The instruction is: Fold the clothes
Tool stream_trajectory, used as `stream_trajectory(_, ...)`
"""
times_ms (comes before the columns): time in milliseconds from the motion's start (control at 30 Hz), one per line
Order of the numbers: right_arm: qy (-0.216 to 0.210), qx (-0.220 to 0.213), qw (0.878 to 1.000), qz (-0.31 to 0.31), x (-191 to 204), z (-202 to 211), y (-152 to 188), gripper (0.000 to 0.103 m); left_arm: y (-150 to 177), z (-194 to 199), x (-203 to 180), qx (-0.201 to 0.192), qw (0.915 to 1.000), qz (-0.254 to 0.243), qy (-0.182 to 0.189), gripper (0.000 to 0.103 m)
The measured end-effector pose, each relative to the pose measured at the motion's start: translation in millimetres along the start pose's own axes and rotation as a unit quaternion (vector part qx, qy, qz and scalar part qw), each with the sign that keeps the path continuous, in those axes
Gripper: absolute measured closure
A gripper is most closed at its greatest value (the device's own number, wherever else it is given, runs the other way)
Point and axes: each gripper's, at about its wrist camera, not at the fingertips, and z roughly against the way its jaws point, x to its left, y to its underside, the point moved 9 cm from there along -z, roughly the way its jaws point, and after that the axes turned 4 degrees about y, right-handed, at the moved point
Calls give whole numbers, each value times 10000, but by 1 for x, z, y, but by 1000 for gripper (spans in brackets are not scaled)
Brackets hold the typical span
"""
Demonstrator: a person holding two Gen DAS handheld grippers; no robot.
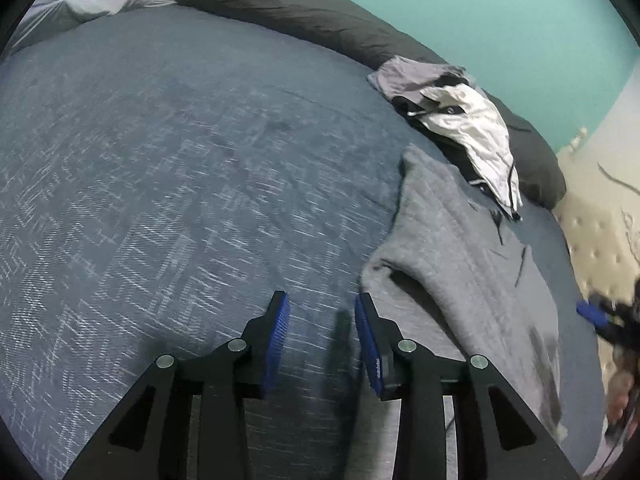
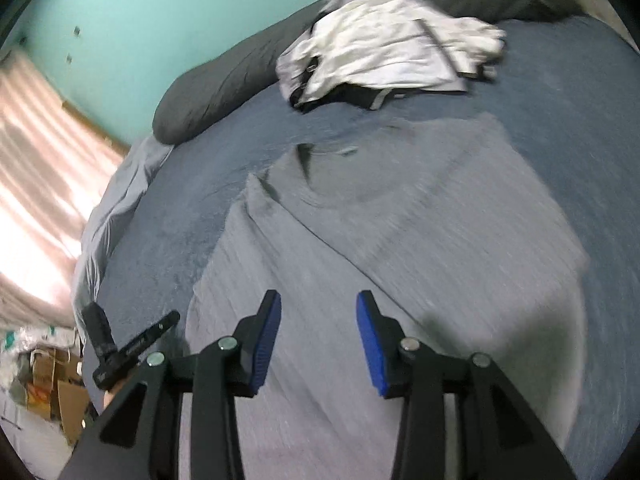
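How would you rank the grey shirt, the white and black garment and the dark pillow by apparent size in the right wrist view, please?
1. grey shirt, though nearest the camera
2. dark pillow, partly hidden
3. white and black garment

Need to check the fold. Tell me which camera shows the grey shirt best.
The right wrist view: the grey shirt fills its middle, spread on the bed, neckline and one sleeve visible, though blurred. The left wrist view catches only its edge and a sleeve at the right.
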Motion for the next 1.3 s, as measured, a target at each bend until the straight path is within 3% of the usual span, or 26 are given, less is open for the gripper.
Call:
stream_trajectory(267, -151, 416, 9963, 737, 73, -83, -63, 63, 1, 2, 5, 41, 9998, 155, 75, 65)
stream_trajectory(400, 198, 732, 9914, 1070, 90, -129, -76, 63, 1, 4, 8, 88, 9998, 165, 116, 65)
stream_trajectory(733, 747, 924, 9825, 1433, 105, -203, -104, 63, 4, 11, 12, 14, 9995, 210, 244, 62)
stream_trajectory(1000, 509, 1127, 9829, 1368, 109, -230, -110, 64, 5, 8, 14, 51, 9990, 316, 313, 62)
stream_trajectory(1067, 544, 1143, 9810, 1468, 112, -234, -110, 89, 5, 8, 15, 54, 9990, 327, 315, 62)
stream_trajectory(1100, 570, 1100, 9808, 1506, 114, -235, -112, 94, 6, 9, 15, 55, 9989, 334, 314, 62)
stream_trajectory(1300, 628, 772, 9847, 1430, 118, -239, -135, 96, 7, 8, 13, 64, 9989, 330, 338, 62)
